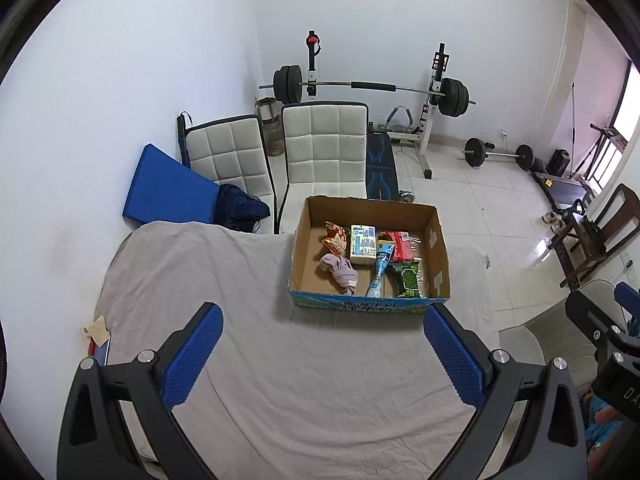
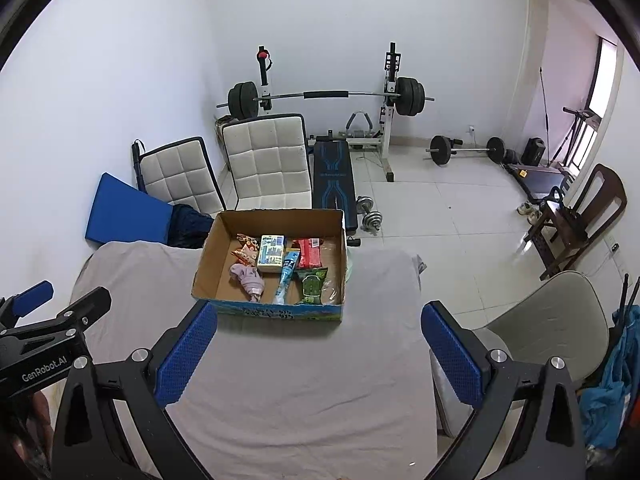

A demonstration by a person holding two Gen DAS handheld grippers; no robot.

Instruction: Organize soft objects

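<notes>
Cardboard box (image 1: pixel 370 216) at the far edge of the cloth-covered desk (image 1: pixel 280 360), holding a purple sock (image 1: pixel 340 274), snack packets and a tissue pack (image 1: pixel 363 245). Left gripper (image 1: pixel 322 356) and right gripper (image 2: pixel 320 354): jaws spread wide, empty, hovering near the box.

I see the box (image 1: pixel 370 300), open-topped cardboard with a blue-green printed front, sitting on the cloth. Inside it lie a lilac sock (image 1: pixel 340 274) at the left front, an orange patterned packet (image 1: pixel 335 239) behind it, a yellow-blue tissue pack (image 1: pixel 363 245) in the middle, a blue tube (image 1: pixel 380 270) slanting forward, a red packet (image 1: pixel 401 245) and a green packet (image 1: pixel 408 280) at the right.
</notes>
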